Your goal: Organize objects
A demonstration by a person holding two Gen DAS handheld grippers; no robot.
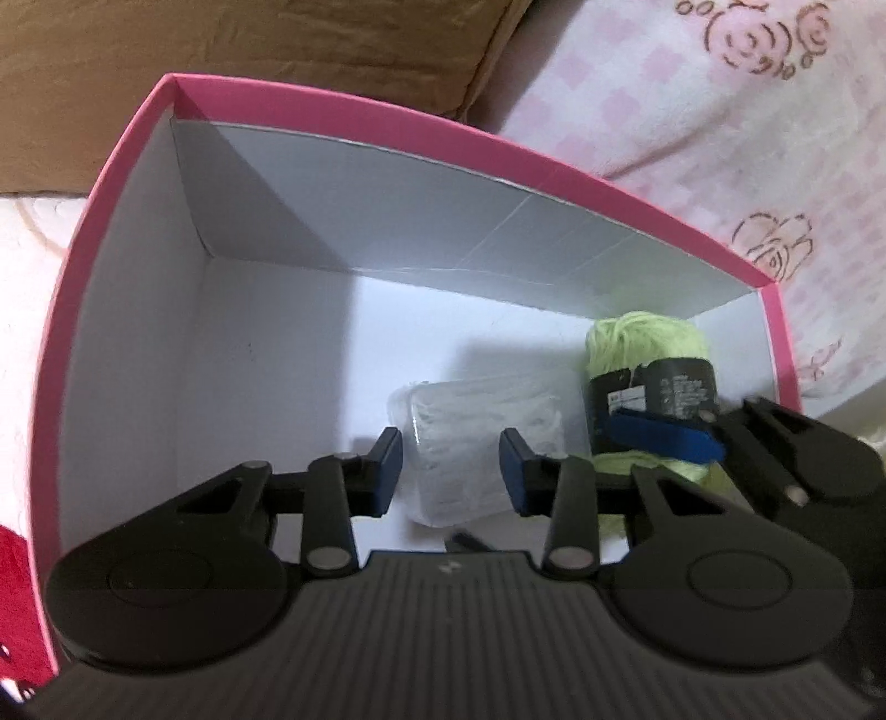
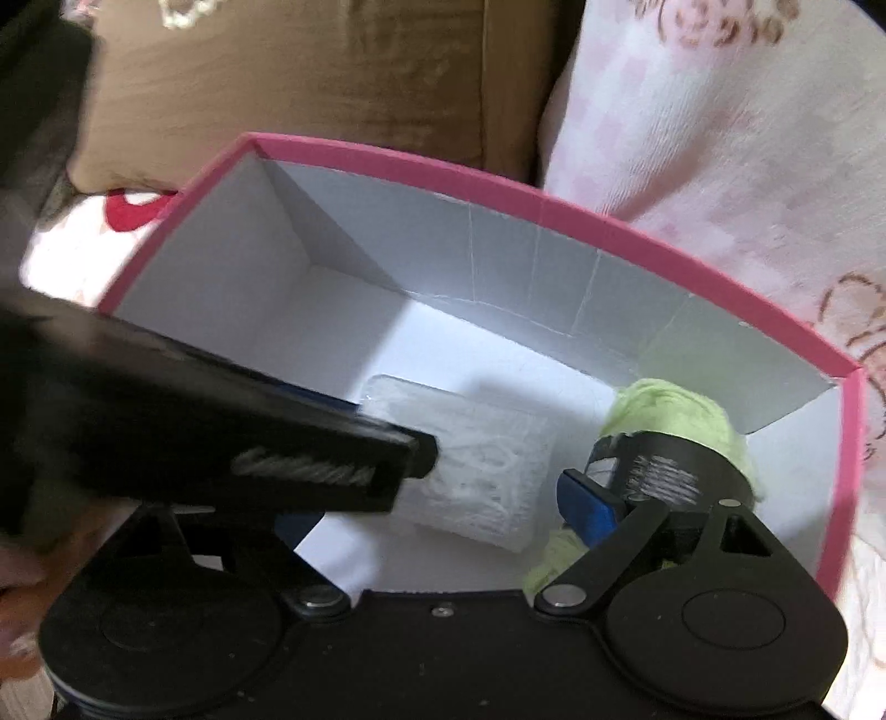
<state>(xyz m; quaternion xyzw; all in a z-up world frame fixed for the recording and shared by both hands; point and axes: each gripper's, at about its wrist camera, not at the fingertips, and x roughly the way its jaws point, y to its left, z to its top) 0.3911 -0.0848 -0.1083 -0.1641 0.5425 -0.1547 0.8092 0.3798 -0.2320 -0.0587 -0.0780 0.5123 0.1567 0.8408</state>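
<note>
A pink box [image 1: 113,183] with a white inside holds a clear plastic pack of white items [image 1: 470,448] and a green yarn skein with a black label [image 1: 648,349]. My left gripper [image 1: 451,471] is open, its blue pads on either side of the pack, inside the box. In the right wrist view, the box [image 2: 554,202], the pack [image 2: 487,476] and the yarn [image 2: 664,410] show again. My right gripper [image 2: 443,498] is open beside the yarn. Its left finger is hidden behind the left gripper's body [image 2: 221,437].
A brown cushion [image 1: 249,50] lies behind the box. Pink and white rose-patterned bedding [image 1: 720,111] lies to the right. A red item [image 1: 16,598] lies outside the box's left wall.
</note>
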